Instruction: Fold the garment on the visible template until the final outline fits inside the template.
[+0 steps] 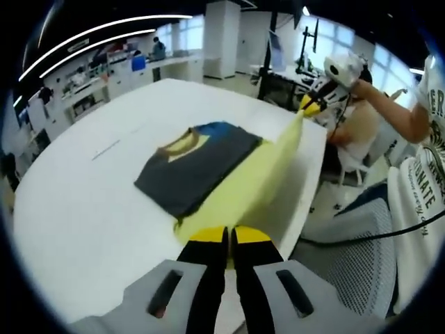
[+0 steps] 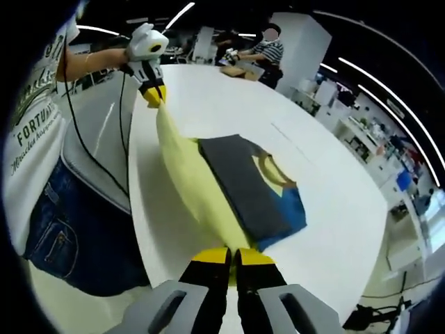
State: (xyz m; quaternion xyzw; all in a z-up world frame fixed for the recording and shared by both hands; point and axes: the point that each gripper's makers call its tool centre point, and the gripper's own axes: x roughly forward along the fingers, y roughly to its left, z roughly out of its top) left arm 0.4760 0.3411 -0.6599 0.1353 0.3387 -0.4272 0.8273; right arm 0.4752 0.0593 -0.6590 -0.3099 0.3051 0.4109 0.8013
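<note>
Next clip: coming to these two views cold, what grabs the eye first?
The yellow template sheet, lifted off the white table along one edge and stretched between the two grippers. The left hand-held gripper is shut on one corner and the right hand-held gripper on the other. On the sheet lies the folded dark grey garment, its blue and yellow parts showing at one end.

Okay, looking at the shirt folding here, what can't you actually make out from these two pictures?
- Template outline: under the garment, left gripper view.
- Lifted yellow panel: its far face, turned away.
- Left gripper and right gripper: pinched cloth edge hidden between jaws.
- Garment print: partly folded under, right gripper view.
</note>
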